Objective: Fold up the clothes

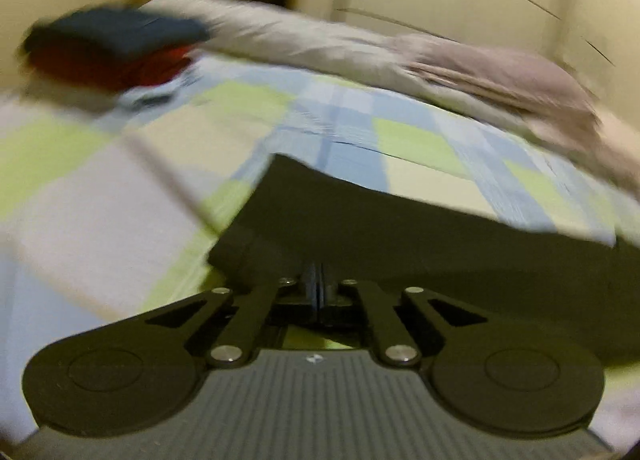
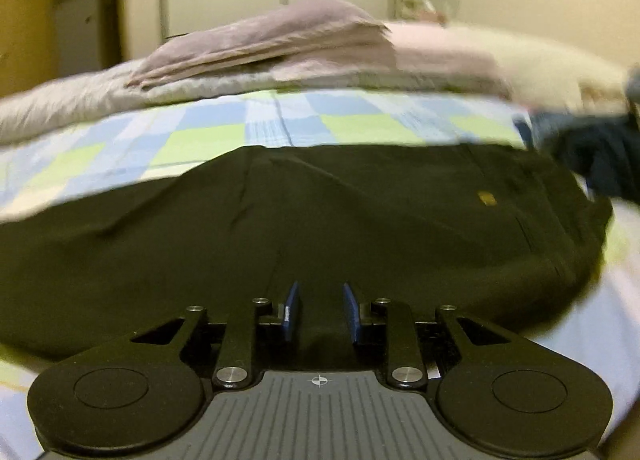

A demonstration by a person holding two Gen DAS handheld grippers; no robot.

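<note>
While the black garment (image 2: 320,220) lies spread flat on the checked bedsheet (image 2: 224,124), its far edge leaves a clear band of sheet before the folded grey blankets (image 2: 260,48). My left gripper (image 1: 319,280) has its jaws together at the garment's near edge; whether cloth is pinched there I cannot tell. My right gripper (image 2: 319,302) has its blue pads apart over the smooth dark cloth. A blue and red stack (image 1: 116,48) sits at the sheet's far corner.
</note>
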